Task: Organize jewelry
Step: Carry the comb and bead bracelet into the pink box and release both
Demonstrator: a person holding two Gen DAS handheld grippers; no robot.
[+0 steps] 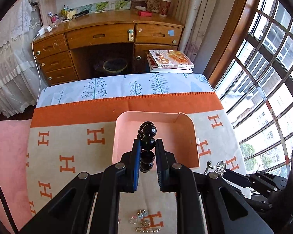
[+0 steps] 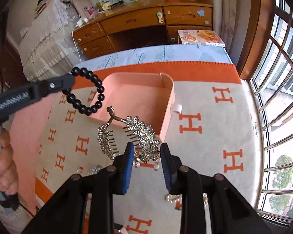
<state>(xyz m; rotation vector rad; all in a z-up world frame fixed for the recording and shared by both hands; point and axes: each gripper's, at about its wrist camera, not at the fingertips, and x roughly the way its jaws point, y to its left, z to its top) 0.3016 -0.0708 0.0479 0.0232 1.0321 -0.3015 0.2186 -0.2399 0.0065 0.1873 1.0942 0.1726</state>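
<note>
Above the bench, our left gripper [image 1: 148, 146] clamps the bracelet [image 1: 147, 142], right gripper [image 2: 146, 150] the hairpin [image 2: 140, 134]; next, we lower both into the tray [image 1: 185, 136] ahead.

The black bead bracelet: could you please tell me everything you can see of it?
The black bead bracelet is a ring of round, glossy black beads, stone or glass by the look. It hangs in the air, clamped between the pads of the left gripper, above the near left edge of the pink tray. Nothing else touches it.
</note>
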